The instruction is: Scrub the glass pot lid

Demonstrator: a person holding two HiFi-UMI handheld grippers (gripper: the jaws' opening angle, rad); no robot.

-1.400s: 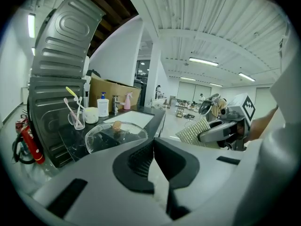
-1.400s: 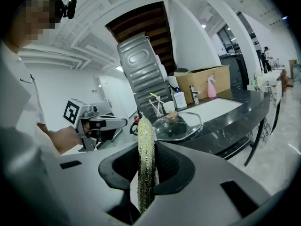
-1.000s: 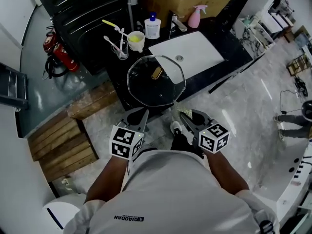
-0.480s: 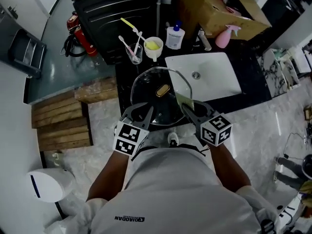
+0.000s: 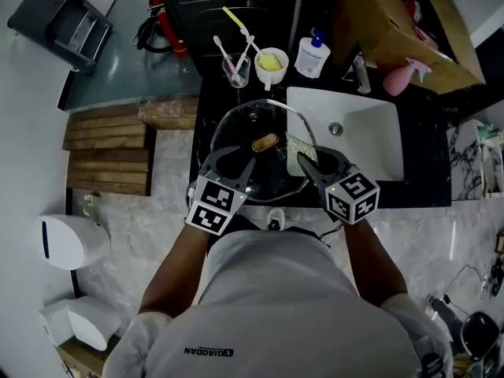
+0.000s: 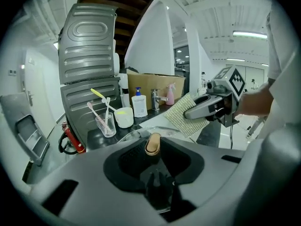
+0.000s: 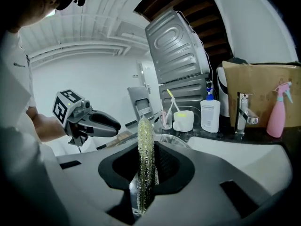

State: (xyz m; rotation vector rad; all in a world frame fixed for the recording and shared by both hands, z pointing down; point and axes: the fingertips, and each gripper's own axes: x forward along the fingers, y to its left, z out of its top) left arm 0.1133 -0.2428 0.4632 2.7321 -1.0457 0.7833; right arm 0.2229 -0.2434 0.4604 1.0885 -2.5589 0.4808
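Left gripper (image 5: 234,162): jaws spread, have just been opening, nothing pinched. The knob (image 6: 152,143) is dead ahead in the gap, untouched.

Right gripper (image 5: 309,162): pressed shut on a pad (image 7: 145,164) held edge-up, just right of the knob.

Lid (image 5: 252,168) lies knob-up on the counter (image 5: 206,101) under both sets of tips, with the sink (image 5: 370,144) off the right gripper's outer side.

Judgement: glass, so rigid, weighty and brittle. It is probably slick once wet and liable to skate. Best hold is the knob, or pin the rim with the left while the pad works.
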